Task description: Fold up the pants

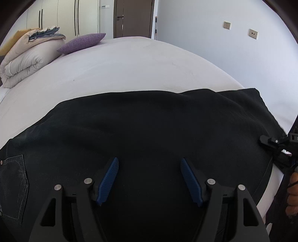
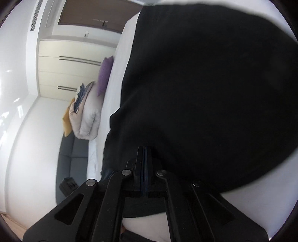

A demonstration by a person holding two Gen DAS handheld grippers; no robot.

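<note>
Nearest in the left wrist view, the left claw [image 1: 150, 178] hangs over the pants [image 1: 149, 126] with its two blue-padded fingers [image 1: 109, 181] spread wide apart and nothing between them; it is released, and whether the tips touch the cloth cannot be told. The pants are black and lie spread flat across the near part of the bed [image 1: 130, 63], covering most of the lower half of the view. A stitched back pocket [image 1: 14, 188] shows at the lower left edge, so the waist end lies to that side. At the far right edge of the cloth the right claw [image 1: 270, 142] comes in from the side, with a bit of the person's hand [image 1: 293, 193] just behind it.

In the right wrist view, the right claw [image 2: 144, 162] is clenched, its fingers pressed together on the edge of the pants [image 2: 214, 93], and the dark cloth fills most of the picture beyond the tips. White sheet [image 2: 260, 204] shows below and beside the cloth.

Farther back on the bed, well apart from the pants, a purple pillow [image 1: 82, 42] lies near the left side, and beside it a folded beige quilt [image 1: 26, 59] is stacked, with a yellow cushion [image 1: 11, 40] behind. Beyond the bed stand pale wardrobe doors [image 1: 69, 16] with dark handles, a brown door [image 1: 134, 18], and a white wall carrying two sockets [image 1: 240, 29].
</note>
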